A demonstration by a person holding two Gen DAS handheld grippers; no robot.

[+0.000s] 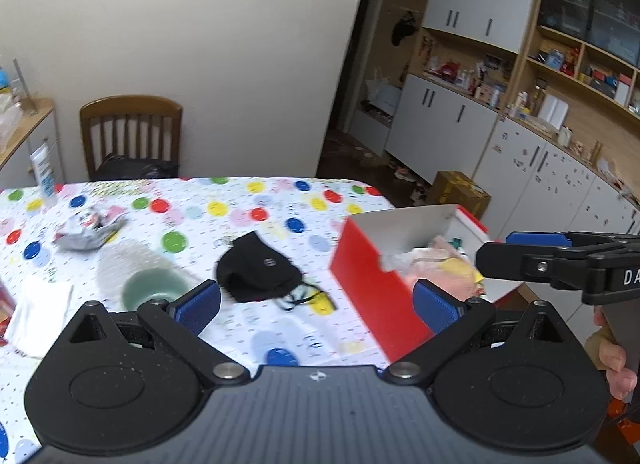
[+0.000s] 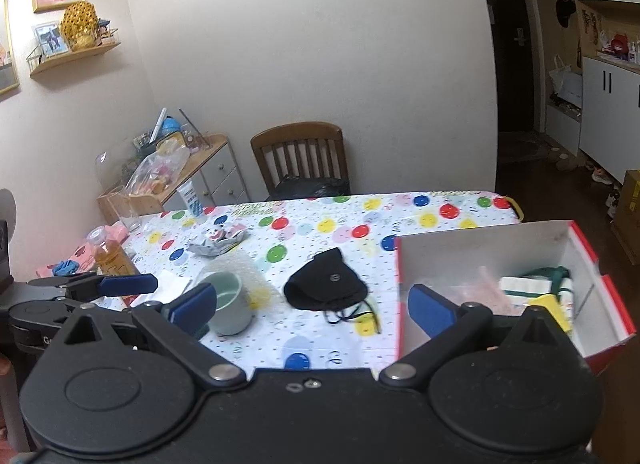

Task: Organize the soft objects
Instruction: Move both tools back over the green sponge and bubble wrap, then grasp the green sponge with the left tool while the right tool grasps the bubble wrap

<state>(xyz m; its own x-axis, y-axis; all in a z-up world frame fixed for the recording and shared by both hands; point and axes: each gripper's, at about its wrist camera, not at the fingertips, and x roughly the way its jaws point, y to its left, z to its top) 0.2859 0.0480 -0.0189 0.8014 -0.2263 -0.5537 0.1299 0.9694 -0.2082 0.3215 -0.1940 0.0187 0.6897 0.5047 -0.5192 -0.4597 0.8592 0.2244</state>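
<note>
A black face mask (image 1: 258, 270) (image 2: 326, 286) lies on the dotted tablecloth (image 1: 256, 200) (image 2: 320, 220) mid-table. A red box with white inside (image 1: 372, 288) (image 2: 480, 248) stands at the table's right edge and holds pink, white-green and yellow soft items (image 2: 532, 292) (image 1: 444, 268). My left gripper (image 1: 316, 304) is open and empty, above the table in front of the mask. My right gripper (image 2: 312, 310) is open and empty, between mask and box; its fingers also show from the side in the left wrist view (image 1: 532, 252). A crumpled grey cloth (image 1: 86, 230) (image 2: 218, 242) lies further back.
A green cup (image 1: 154, 292) (image 2: 228, 302) stands on bubble wrap left of the mask. A white tissue (image 1: 38, 310), a bottle of orange drink (image 2: 110, 256), a glass (image 2: 130, 218) and a tube (image 1: 44, 176) stand at the left. A wooden chair (image 2: 302, 156) is behind the table.
</note>
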